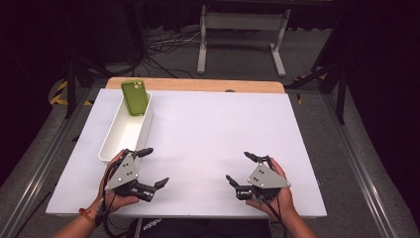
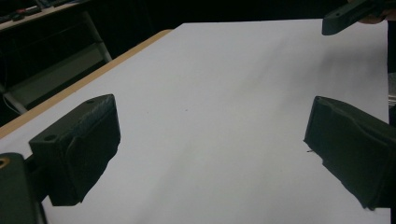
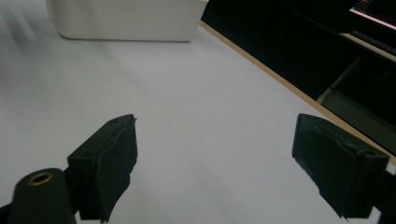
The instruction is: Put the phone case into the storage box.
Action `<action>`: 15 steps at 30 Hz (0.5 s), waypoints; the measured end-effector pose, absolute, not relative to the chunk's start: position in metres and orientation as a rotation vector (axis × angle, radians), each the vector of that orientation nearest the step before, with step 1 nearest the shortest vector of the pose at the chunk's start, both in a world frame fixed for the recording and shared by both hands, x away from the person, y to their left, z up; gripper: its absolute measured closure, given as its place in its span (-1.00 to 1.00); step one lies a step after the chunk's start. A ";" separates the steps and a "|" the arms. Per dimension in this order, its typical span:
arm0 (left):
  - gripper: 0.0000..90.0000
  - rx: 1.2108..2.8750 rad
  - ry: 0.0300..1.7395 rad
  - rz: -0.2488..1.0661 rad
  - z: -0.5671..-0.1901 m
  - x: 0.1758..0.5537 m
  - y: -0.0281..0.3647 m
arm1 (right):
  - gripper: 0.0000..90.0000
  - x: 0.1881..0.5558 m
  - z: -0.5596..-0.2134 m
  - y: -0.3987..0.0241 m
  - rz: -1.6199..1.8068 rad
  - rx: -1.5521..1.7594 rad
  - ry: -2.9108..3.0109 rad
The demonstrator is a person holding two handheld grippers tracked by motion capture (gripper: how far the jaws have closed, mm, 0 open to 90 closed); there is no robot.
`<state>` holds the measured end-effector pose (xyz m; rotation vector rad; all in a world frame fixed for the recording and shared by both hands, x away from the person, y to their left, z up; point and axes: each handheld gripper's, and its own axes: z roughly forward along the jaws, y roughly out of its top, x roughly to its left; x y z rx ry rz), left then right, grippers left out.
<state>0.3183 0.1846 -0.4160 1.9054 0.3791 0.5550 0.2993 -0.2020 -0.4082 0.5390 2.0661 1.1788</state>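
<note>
The green phone case (image 1: 134, 97) leans tilted on the far end of the long white plastic bin (image 1: 111, 140), half inside; the left gripper (image 1: 151, 166) hovers just beside the bin's near end, jaws spread, likeliest for reaching; the right gripper (image 1: 241, 167) waits well apart, equally spread; its own view shows the bin's wall (image 3: 126, 21).

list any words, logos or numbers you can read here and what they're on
Some pale lettering on the dark garment at the table's near edge: too small and blurred to read.
Green phone, white bin, left tool and right tool: no readable text or marking.
</note>
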 end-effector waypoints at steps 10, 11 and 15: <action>-0.90 1.931 0.420 0.548 -0.426 0.316 0.197 | -0.66 0.297 -0.412 -0.202 1.161 0.543 2.081; -0.90 1.928 0.426 0.531 -0.427 0.316 0.198 | -0.66 0.297 -0.412 -0.203 1.161 0.543 2.080; -0.90 1.930 0.437 0.516 -0.433 0.314 0.199 | -0.66 0.296 -0.412 -0.205 1.162 0.552 2.073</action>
